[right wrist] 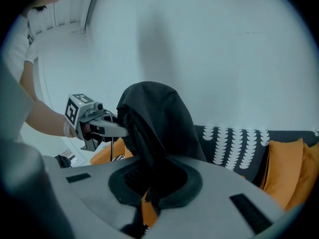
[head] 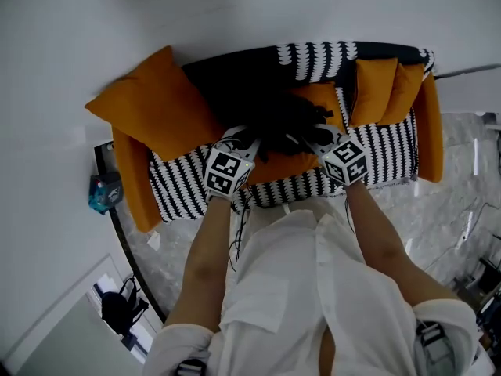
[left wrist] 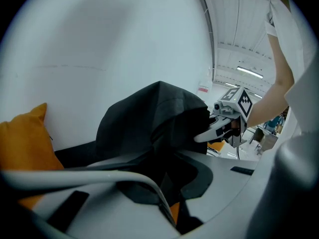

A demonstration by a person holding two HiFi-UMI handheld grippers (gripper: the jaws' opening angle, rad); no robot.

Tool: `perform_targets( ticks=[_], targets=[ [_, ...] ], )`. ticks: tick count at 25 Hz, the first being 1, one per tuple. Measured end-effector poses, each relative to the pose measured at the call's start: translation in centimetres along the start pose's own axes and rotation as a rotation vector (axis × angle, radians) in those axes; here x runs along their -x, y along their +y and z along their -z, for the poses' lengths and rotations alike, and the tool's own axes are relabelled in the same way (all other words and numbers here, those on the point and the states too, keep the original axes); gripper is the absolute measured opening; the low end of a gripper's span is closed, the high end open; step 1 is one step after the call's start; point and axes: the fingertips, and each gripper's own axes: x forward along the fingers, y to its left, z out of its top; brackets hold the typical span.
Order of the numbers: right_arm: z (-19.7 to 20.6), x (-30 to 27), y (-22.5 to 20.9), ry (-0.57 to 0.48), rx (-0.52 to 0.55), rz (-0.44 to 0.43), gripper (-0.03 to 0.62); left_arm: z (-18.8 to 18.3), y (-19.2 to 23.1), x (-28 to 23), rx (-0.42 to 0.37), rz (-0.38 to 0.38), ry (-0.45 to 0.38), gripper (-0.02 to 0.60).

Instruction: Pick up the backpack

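Observation:
The black backpack (head: 274, 116) rests on the sofa seat, its fabric bunched up between both grippers. My left gripper (head: 249, 149) is shut on the bag's left side and my right gripper (head: 313, 143) on its right side. In the left gripper view the backpack (left wrist: 149, 118) rises in a dark hump, with black fabric pinched in my left gripper (left wrist: 169, 203); the right gripper (left wrist: 209, 131) bites its far edge. In the right gripper view the backpack (right wrist: 154, 118) stands tall, its cloth clamped in my right gripper (right wrist: 149, 198), and the left gripper (right wrist: 122, 128) holds the other side.
The sofa (head: 391, 155) has a black-and-white striped cover and orange cushions: a big one (head: 160, 104) at the left, two (head: 383, 88) at the right. A white wall is behind. A blue item (head: 103, 193) and a dark bag (head: 119, 308) sit on the marble floor at left.

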Motion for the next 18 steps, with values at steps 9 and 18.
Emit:
perform_targets(
  ticks=[9, 18],
  targets=[
    [-1.8, 2.7, 1.0, -0.019, 0.022, 0.031, 0.028, -2.2, -1.7, 1.8, 0.031, 0.011, -0.053, 0.054],
    [-4.5, 7.9, 1.9, -0.116, 0.043, 0.071, 0.026, -7.2, -5.3, 4.1, -0.006, 0.039, -0.156, 0.054]
  ],
)
